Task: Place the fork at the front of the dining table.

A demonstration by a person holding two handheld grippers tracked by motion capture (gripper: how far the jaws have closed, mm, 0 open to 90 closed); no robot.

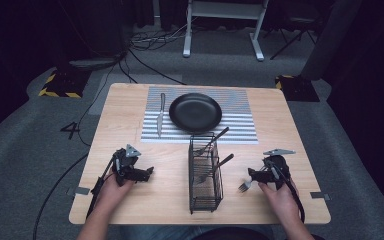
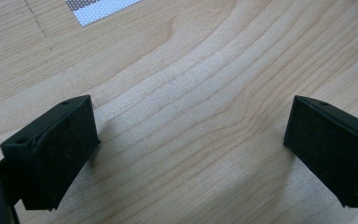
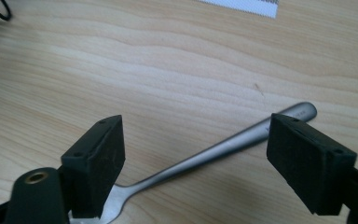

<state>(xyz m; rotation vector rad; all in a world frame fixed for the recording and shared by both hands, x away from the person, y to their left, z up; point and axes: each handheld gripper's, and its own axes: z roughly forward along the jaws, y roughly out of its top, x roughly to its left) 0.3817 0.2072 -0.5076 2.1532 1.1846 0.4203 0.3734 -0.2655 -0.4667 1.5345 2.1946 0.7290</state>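
Two grippers rest low on the wooden bench, one in each of my hands. From above, my left gripper sits left of the black wire caddy, my right gripper to its right beside a fork. The right gripper view adds what the high view blurs: my fingers stand wide apart, and the fork's handle lies flat on the wood, crossing the gap between them, gripped by neither. In the left gripper view my fingers are also spread wide over bare wood. Farther back, a striped mat carries a black plate and a knife. Two utensil handles lean out of the caddy.
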